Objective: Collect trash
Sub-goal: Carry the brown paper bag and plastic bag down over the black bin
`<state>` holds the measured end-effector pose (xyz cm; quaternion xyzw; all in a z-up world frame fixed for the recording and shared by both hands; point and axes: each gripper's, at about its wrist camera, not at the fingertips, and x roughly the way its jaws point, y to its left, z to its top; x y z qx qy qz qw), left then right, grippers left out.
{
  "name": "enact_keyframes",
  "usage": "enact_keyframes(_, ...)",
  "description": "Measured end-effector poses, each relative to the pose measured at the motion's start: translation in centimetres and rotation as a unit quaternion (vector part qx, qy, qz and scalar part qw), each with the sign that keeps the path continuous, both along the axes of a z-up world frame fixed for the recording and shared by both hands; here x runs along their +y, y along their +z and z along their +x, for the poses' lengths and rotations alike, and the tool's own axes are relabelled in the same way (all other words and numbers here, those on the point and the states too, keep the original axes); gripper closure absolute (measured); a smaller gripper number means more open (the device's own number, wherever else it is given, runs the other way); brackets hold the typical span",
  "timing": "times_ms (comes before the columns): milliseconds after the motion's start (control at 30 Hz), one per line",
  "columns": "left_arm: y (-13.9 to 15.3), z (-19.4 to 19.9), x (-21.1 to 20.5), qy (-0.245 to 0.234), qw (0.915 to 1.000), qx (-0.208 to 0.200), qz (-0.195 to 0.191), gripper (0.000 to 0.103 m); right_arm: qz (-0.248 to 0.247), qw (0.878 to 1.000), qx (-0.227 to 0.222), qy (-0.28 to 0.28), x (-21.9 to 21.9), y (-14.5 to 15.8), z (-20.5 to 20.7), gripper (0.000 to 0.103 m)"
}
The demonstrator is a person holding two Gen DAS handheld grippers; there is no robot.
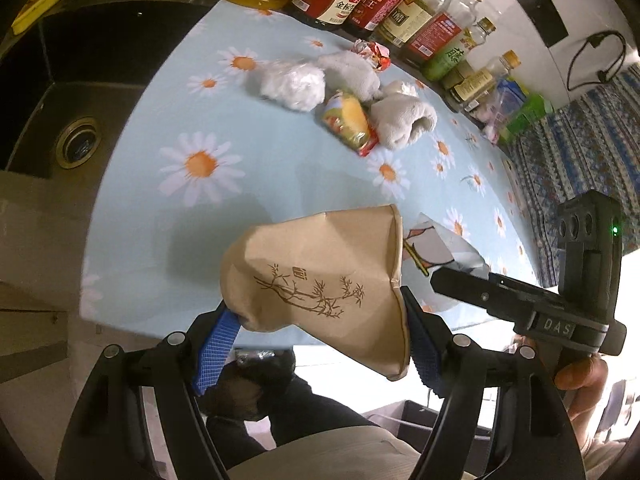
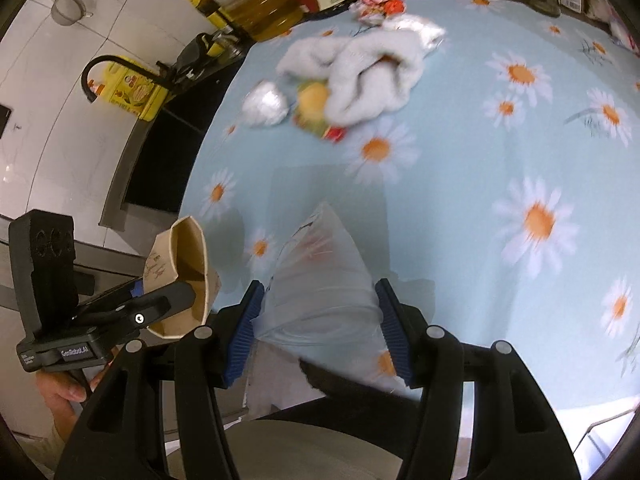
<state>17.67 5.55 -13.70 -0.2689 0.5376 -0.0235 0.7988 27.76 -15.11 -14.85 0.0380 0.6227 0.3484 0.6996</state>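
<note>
Daisy tablecloth (image 1: 168,216), paper cup (image 1: 320,284) sideways, mouth right

Two tongs (image 1: 320,344) (image 2: 320,332), one paper cup (image 1: 320,276), one plastic cup (image 2: 320,280), two towels (image 1: 404,120).

Crushed paper cup (image 1: 320,280) in left gripper (image 1: 320,344)

Black hand-held gripper (image 1: 320,344), blue ribbed pads (image 1: 218,350)
</note>
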Motion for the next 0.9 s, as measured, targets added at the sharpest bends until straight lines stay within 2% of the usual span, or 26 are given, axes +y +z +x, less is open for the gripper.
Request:
enact_keyframes(167, 0.0, -2.9, 0.9, -0.005, 1.0, -0.007, -0.003, 0.029, 0.001, 1.0, 0.001, 0.001, 1.1, 0.3, -4.0, 0.046)
enact_keyframes(467, -1.2, -7.2, 1.2, -0.021, 0.9997, 0.001, -0.014, 0.029, -0.005, 1.0, 0.004, 0.0, 1.6, 0.3, -8.9, 0.046)
enact_keyframes(900, -5.5, -10.8, 0.4, -0.035, 0.9977, 0.052, -0.027, 0.029, -0.036, 0.998, 0.046, -0.001, 1.0, -3.5, -12.7, 0.046)
